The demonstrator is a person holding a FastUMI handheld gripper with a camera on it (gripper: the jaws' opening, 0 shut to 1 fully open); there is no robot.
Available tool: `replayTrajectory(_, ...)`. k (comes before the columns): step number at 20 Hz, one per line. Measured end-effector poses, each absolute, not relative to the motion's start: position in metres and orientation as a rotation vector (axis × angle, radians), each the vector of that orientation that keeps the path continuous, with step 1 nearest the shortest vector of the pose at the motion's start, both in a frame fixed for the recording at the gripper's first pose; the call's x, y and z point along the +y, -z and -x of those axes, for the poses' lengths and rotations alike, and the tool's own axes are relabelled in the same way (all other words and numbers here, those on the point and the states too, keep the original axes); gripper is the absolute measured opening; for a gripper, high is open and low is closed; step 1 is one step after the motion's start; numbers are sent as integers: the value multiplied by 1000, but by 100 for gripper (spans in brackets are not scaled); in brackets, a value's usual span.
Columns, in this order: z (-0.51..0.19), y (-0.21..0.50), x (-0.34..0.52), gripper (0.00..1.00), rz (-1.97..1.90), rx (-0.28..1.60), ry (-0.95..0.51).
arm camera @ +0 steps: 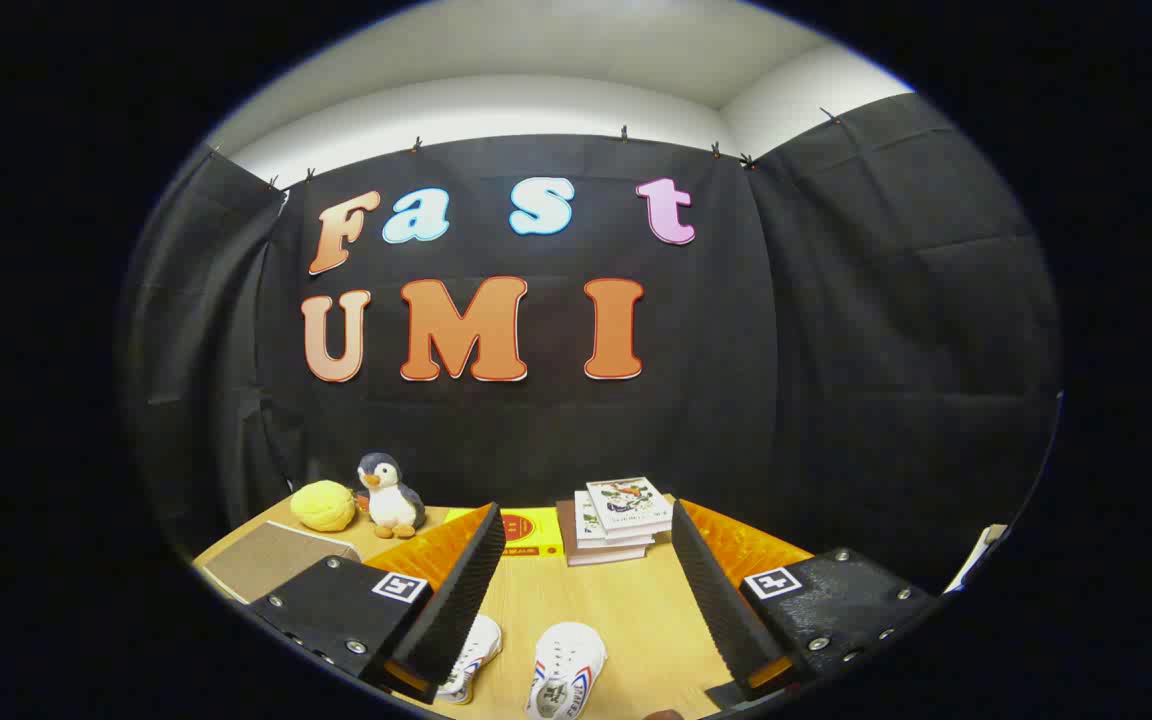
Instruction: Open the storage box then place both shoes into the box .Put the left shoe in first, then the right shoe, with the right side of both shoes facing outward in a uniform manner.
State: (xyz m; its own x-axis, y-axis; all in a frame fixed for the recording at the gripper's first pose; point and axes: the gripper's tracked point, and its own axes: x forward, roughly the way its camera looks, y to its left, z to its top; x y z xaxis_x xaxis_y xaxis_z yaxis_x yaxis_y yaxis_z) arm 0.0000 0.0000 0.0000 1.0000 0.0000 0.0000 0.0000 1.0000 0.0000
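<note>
Two small white shoes with red and blue side stripes lie on the wooden table. One shoe point(564, 668) sits between my fingers, close to me. The other shoe point(470, 655) lies to its left, partly hidden behind my left finger point(456, 600). My gripper point(584, 560) is held above the table, open wide, with nothing between its fingers. A brown cardboard-coloured flat box or lid point(271, 560) rests beyond my left finger; I cannot tell whether it is the storage box.
At the back of the table point(586, 610) stand a yellow plush ball point(323, 505), a penguin toy point(388, 495), a flat yellow box point(526, 532) and a stack of books point(616, 520). A white object point(976, 560) pokes in at the far right.
</note>
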Motion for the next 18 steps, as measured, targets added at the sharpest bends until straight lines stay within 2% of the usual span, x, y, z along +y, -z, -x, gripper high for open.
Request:
replayTrajectory(9,65,13,44,99,3,43,68)
replayTrajectory(18,68,12,19,99,-11,46,110)
